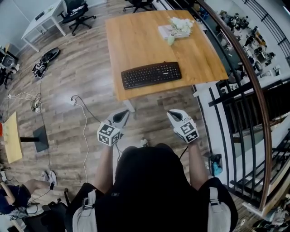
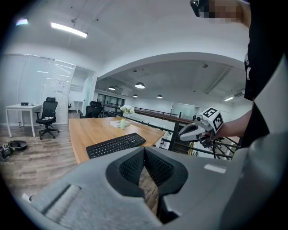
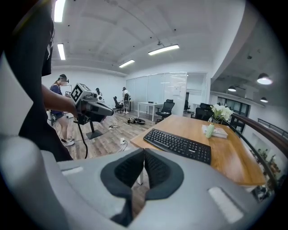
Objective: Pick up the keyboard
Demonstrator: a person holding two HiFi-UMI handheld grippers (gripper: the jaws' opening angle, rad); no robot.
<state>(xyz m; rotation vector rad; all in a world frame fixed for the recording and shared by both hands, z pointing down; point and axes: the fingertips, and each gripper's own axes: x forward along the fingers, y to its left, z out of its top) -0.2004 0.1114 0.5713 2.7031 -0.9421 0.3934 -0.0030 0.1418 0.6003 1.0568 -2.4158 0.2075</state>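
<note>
A black keyboard lies near the front edge of a wooden table; it also shows in the left gripper view as the keyboard and in the right gripper view as the keyboard. My left gripper hangs shut and empty over the floor, short of the table's front edge. My right gripper is beside it, also shut with nothing between its jaws. Both point toward the table. In each gripper's own view the left gripper and right gripper show pads pressed together.
A stack of books with a small vase of white flowers stands at the table's far right. A black railing runs along the right. Cables and a power strip lie on the wood floor at left. Office chairs and a white desk stand far back.
</note>
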